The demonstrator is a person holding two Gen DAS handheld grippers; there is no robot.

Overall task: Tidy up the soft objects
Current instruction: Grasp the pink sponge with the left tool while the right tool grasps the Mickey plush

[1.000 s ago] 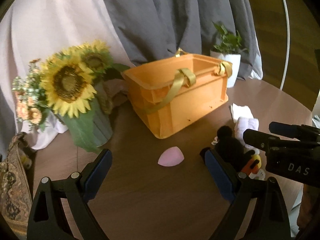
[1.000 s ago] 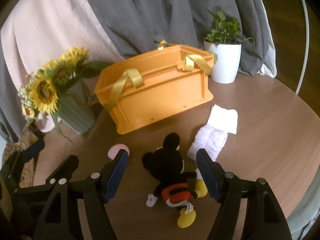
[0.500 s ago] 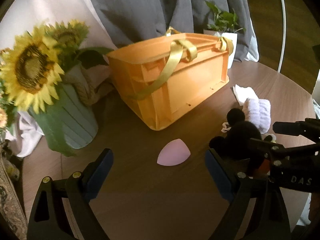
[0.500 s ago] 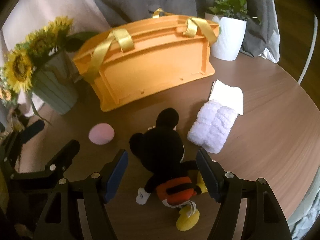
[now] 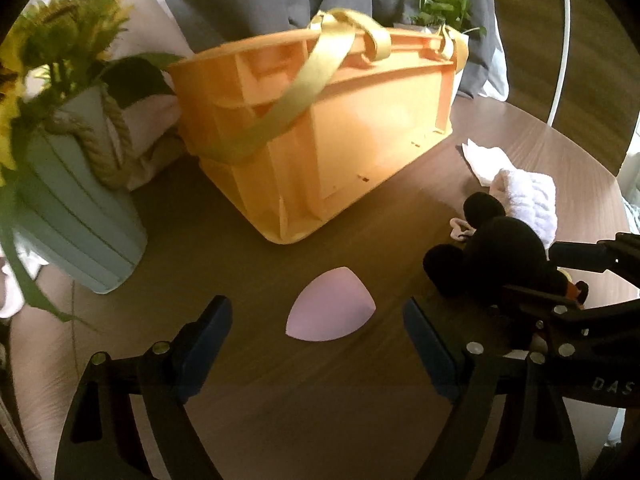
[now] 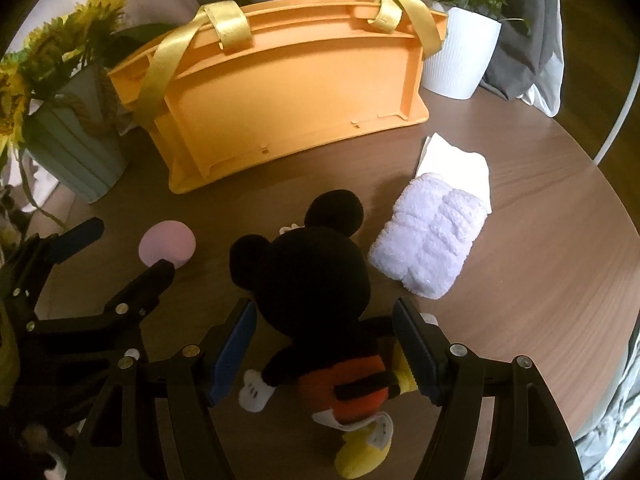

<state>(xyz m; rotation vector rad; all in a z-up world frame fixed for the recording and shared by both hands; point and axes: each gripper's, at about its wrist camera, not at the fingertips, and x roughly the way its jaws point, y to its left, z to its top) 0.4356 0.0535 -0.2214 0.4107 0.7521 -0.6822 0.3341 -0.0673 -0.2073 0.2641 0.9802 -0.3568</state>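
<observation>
- Pink sponge (image 5: 331, 309) lies on the table (image 5: 280, 400), just ahead of the wide-open left gripper (image 5: 318, 344).
- Right gripper (image 6: 323, 354), open too, straddles the mouse toy (image 6: 316, 280), ready to squeeze it for the orange box (image 6: 288, 96).

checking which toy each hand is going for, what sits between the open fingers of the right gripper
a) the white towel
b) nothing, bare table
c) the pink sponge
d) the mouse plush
d, in the right wrist view the right gripper stands open with the black mouse plush lying between its blue pads, while the pink sponge lies ahead of the open left gripper and the white towel lies off to the side.
</observation>
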